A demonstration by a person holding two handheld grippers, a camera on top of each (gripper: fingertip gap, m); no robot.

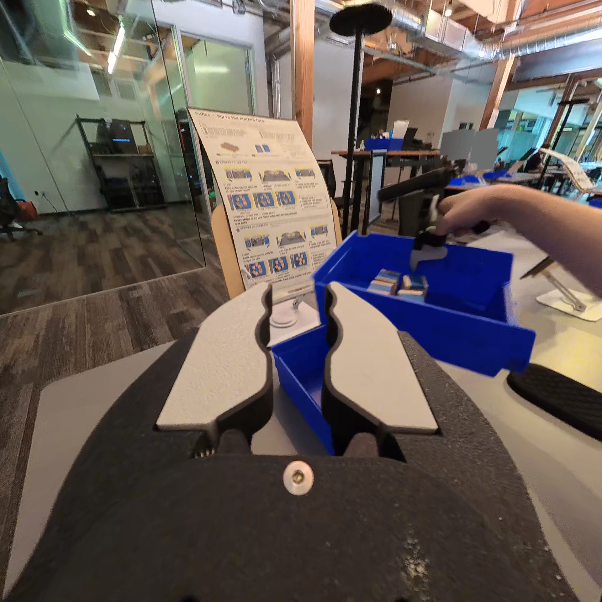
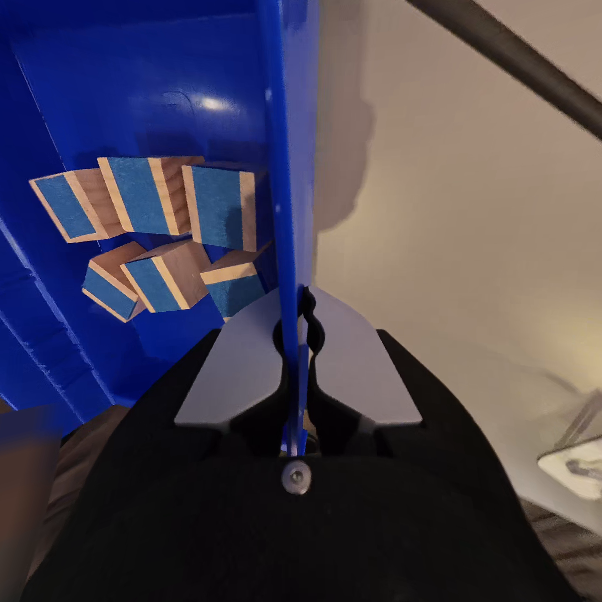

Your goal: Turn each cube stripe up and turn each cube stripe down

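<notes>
Cubes: six wooden cubes point(image 2: 153, 234) with blue stripes sit in a loose cluster inside the blue bin point(image 2: 182, 97), just left of and ahead of our right gripper's jaws; every stripe we can see faces up.

Cube look: pale bare wood at the edges and sides, a broad blue band across one face; several lean on neighbours and sit askew.

Right gripper: our right gripper point(image 2: 298, 321) is clamped on the bin's side wall, one finger inside and one outside.

Left gripper: our left gripper point(image 1: 298, 325) hangs empty with jaws parted, a second, smaller blue bin point(image 1: 299, 374) showing between them and the cube bin ahead to the right.

Risk, spill: the bin looks tilted off the table point(image 1: 553, 342); we judge that a further tip, or a slip of the thin wall in the jaws, could slide the cubes together or out.

Risk, orientation: any tumble may roll stripes sideways, undoing the faces we see up.

Surroundings: an instruction sheet point(image 1: 267, 202) stands beyond the left jaws.
</notes>
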